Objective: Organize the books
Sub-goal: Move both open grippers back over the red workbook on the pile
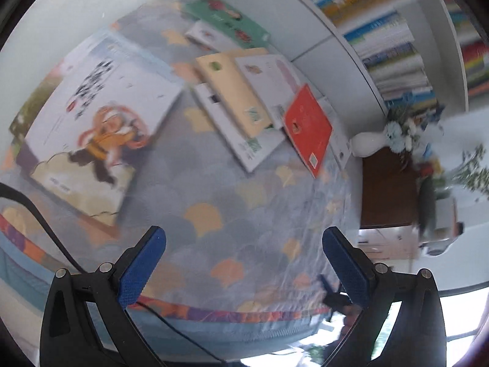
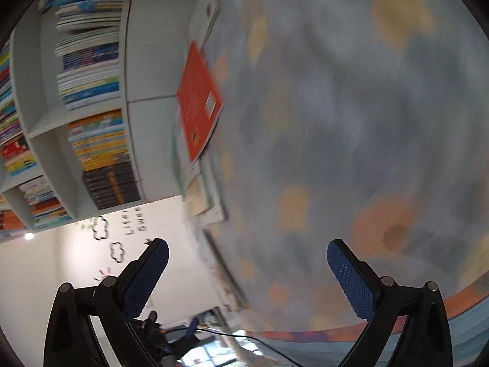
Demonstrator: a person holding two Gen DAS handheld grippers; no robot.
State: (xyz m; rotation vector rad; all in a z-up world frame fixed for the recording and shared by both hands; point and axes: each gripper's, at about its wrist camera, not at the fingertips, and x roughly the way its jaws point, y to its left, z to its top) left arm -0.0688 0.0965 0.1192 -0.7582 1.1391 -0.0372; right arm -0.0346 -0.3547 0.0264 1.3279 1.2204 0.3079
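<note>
Left wrist view. The left tongs (image 1: 244, 263) stand wide open, blue pads well apart, nothing between them. They hover above a grey-blue patterned cloth with yellow and orange leaf shapes (image 1: 244, 183) that covers the counter. Ahead and to the left lies a large white picture book with an orange-clad cartoon figure on its cover (image 1: 94, 122), flat and partly stacked on other books. Straight ahead, farther off, lies a loose overlapping pile: a cream-yellow thin book (image 1: 232, 88) over white ones, with a red-orange thin book (image 1: 307, 125) at its right end. A green book (image 1: 226, 18) lies beyond, near the white shelf unit packed with book spines (image 1: 388, 49).

Risk noted: the pile overlaps unevenly, so closing on one cover may drag its neighbours or fan them apart. The thin books lie flat, so the pads may slide over an edge instead of gripping it. A black cable (image 1: 39, 214) runs close to the left pad and could snag.

Right wrist view. The right tongs (image 2: 247, 269) are likewise fully spread and empty, tilted steeply. The red-orange book sits ahead and left, just beside the shelf front. Frame is heavily blurred; a misjudged approach at speed could knock books off the counter edge.
</note>
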